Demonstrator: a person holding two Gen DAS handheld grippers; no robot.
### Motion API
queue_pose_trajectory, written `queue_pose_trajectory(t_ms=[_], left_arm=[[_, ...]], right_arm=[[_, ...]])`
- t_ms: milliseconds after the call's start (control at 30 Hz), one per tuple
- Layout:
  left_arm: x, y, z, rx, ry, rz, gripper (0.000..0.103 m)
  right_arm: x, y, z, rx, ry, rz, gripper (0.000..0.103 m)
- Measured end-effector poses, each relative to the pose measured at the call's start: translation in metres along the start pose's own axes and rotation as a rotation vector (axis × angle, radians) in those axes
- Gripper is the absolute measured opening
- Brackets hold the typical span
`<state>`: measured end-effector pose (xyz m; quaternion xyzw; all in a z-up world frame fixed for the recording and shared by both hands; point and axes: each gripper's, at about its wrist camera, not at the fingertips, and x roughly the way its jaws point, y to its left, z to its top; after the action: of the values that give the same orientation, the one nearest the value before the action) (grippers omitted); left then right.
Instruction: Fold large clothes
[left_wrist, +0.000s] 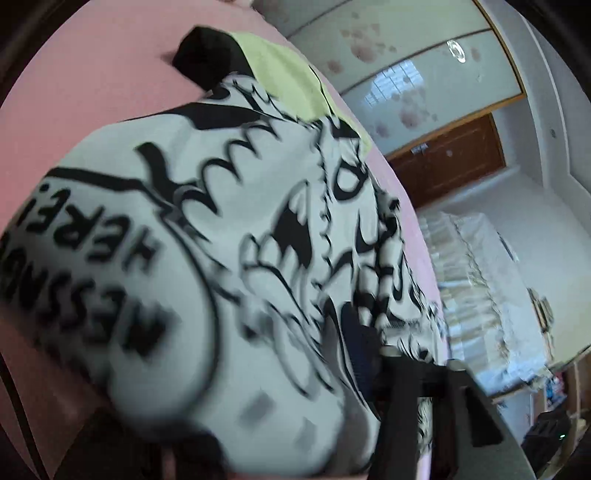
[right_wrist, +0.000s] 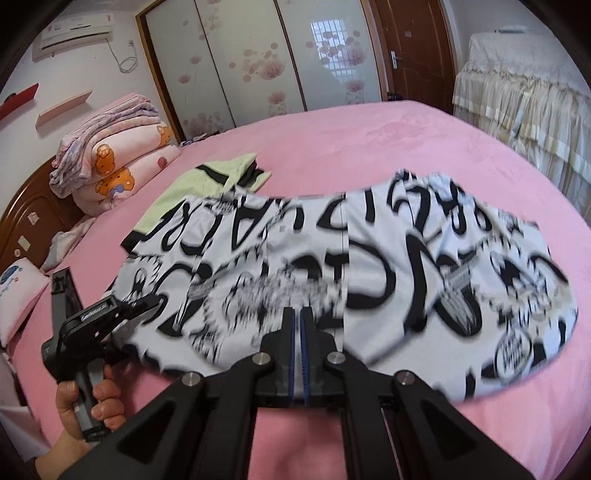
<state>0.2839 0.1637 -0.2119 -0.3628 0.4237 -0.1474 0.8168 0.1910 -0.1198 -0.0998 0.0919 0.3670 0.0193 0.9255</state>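
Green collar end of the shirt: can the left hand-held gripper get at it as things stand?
Probably yes. The left hand-held gripper sits at the printed shirt edge on that side, and only flat cloth and pink bedspread lie before the green part.

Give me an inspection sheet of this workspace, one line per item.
Surface: pink bedspread, bare around the garment.
Job's things: black-and-white printed garment with pale green lining, spread across the bed, blurred.
Clutter: folded quilts stacked at the headboard; pink pillow at the left edge.
Grippers: right tool shut on the garment's near edge; left tool at the garment's left edge, held by a hand, grip unclear.
Cables: air conditioner cord on the wall.
Surroundings: sliding wardrobe, brown door, lace-covered furniture.
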Motion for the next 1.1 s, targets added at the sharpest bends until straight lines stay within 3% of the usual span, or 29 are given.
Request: queue_pose_trajectory(t_ms=[100, 167, 267, 333, 500, 767, 967, 1033, 1100], left_arm=[[0.0, -0.011, 0.002, 0.015, -0.047, 0.03, 0.022], [-0.006, -0.031, -0.003, 0.099, -0.093, 0.085, 0.016], [-0.018, -0.072, -0.012, 0.255, -0.171, 0.138, 0.012], [-0.025, -0.093, -0.014, 0.314, -0.197, 0.136, 0.011], [-0.028, -0.155, -0.024, 0.441, -0.225, 0.109, 0.01], [-0.026, -0.25, -0.062, 0.672, -0.2, 0.057, 0.01], [0.009, -0.315, -0.104, 0.843, -0.132, 0.033, 0.012], [0.028, -0.335, -0.122, 0.892, -0.1, 0.018, 0.012], [0.049, -0.35, -0.143, 0.945, -0.053, 0.019, 0.013]], right_arm=[[0.022, 0.005, 0.013, -0.025, -0.006, -0.015, 0.002], [0.039, 0.007, 0.017, -0.034, 0.006, -0.006, 0.002], [0.073, 0.008, 0.005, -0.056, 0.1, -0.005, 0.002], [0.088, 0.008, -0.01, -0.075, 0.15, -0.011, 0.002], [0.09, 0.001, -0.023, -0.056, 0.146, 0.008, 0.002], [0.082, -0.03, -0.034, 0.112, 0.177, 0.14, 0.002], [0.042, -0.081, -0.05, 0.325, 0.208, 0.333, 0.002], [0.017, -0.105, -0.058, 0.374, 0.18, 0.334, 0.002], [-0.019, -0.138, -0.066, 0.391, 0.13, 0.24, 0.002]])
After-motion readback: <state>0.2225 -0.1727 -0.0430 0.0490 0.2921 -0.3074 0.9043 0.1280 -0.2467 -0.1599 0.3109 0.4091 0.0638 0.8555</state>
